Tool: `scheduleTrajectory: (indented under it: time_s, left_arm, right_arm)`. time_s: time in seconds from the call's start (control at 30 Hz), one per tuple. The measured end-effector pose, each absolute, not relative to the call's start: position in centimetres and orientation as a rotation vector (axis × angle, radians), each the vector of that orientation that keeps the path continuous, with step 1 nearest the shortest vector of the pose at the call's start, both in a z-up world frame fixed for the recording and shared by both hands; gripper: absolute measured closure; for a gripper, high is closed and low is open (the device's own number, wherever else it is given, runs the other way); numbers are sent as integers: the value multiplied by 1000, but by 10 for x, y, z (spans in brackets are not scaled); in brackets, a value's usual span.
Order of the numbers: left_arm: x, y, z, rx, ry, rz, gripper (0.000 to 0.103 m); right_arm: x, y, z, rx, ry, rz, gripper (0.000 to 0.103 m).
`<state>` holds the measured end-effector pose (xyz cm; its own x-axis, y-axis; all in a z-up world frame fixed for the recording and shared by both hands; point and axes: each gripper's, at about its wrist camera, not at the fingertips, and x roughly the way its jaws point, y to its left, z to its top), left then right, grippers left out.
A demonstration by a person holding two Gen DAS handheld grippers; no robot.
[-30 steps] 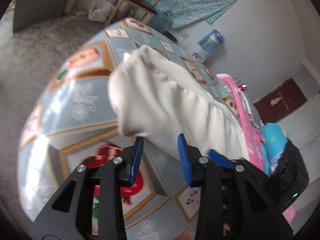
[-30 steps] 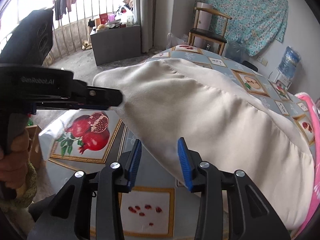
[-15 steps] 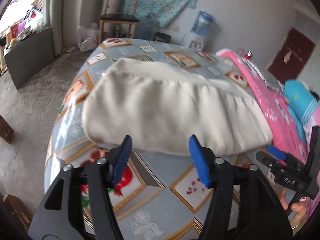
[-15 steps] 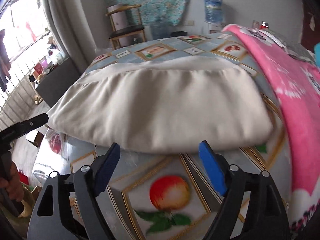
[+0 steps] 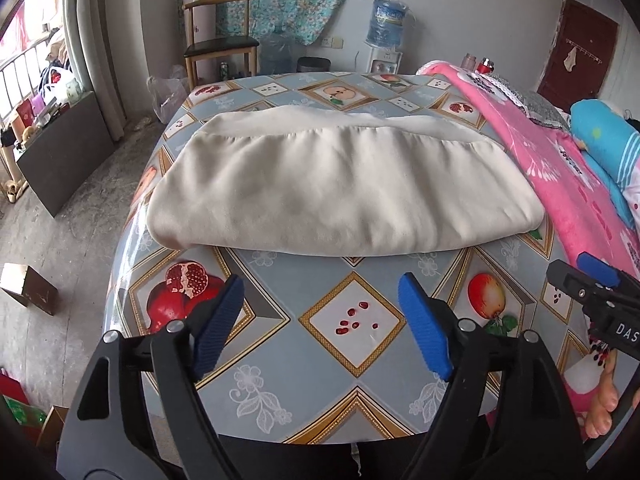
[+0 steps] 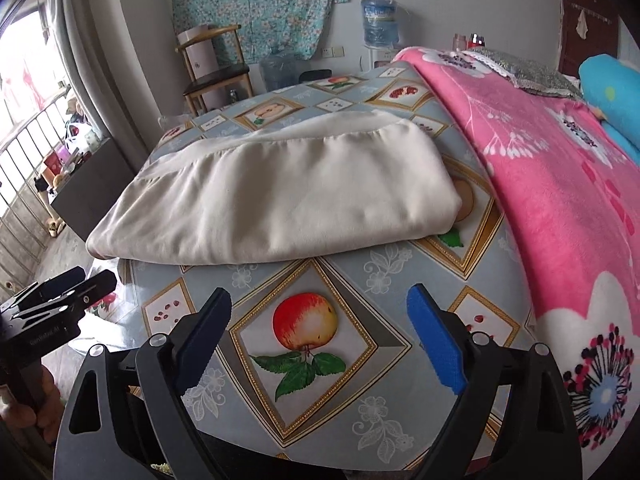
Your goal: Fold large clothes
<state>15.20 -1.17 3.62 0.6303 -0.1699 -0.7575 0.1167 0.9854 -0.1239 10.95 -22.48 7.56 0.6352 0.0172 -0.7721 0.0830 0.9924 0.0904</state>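
Note:
A large cream garment (image 5: 340,184) lies folded into a wide flat bundle across the middle of the table (image 5: 352,320); it also shows in the right wrist view (image 6: 280,196). My left gripper (image 5: 320,320) is open and empty, above the table's near edge, short of the garment. My right gripper (image 6: 320,332) is open and empty, also near the front edge, apart from the cloth. The right gripper (image 5: 592,284) shows at the right of the left wrist view, and the left gripper (image 6: 60,296) at the left of the right wrist view.
The table has a glossy fruit-print cover (image 6: 308,320). A pink blanket (image 6: 560,184) and blue pillow (image 5: 604,140) lie along the right. A wooden chair (image 5: 220,44) and water dispenser (image 5: 386,24) stand at the far wall. A cardboard box (image 5: 28,288) sits on the floor left.
Both grippers have let go of the garment, opened wide and drawn back to the table's front edge. The garment now lies flat and folded on the table.

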Motion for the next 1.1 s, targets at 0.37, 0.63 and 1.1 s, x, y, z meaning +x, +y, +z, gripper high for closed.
scheduleTrajectory:
  time_s: [0.37, 0.63, 1.1]
  left_arm:
    - [158, -9, 34, -38, 873, -114, 27]
    - [173, -4, 22, -26, 903, -72, 26]
    - [179, -5, 12, -59, 928, -28, 16]
  right_arm:
    - [114, -218, 81, 86, 878, -32, 15]
    - [127, -218, 72, 80, 903, -36, 15]
    - [137, -191, 46, 26, 992, 10, 15]
